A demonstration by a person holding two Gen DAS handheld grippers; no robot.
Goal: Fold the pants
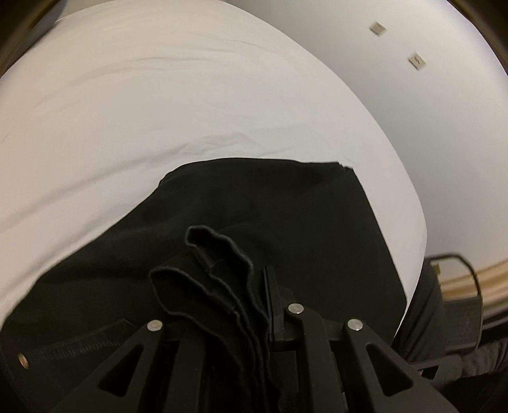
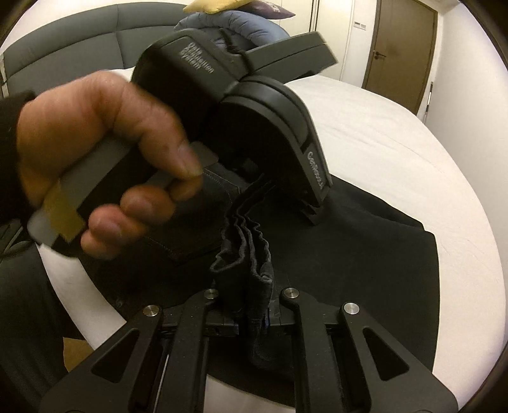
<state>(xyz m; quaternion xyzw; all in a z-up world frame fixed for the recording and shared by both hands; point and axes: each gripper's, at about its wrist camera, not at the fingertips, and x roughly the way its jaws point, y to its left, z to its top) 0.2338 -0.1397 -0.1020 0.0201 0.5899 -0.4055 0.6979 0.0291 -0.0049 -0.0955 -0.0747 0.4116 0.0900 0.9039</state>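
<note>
My right claw (image 2: 250, 305) and left claw (image 1: 241, 305) each pinch bunched pants (image 2: 349, 254) hem, gathering layers above the bed (image 2: 397, 143); fold pending.

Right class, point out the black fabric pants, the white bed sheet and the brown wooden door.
Black fabric pants (image 1: 260, 203): left wrist view, flat panel.
White bed sheet (image 1: 158, 111): left wrist view, bare middle.
Brown wooden door (image 2: 403, 50): right wrist view, door face.

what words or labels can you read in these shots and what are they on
"Data Collection System", blurred and only likely: upper housing of the left gripper.
Brand word on its lower housing: too blurred to read.
Wall plates: no legible text.
Black pants, white sheet: none.
</note>
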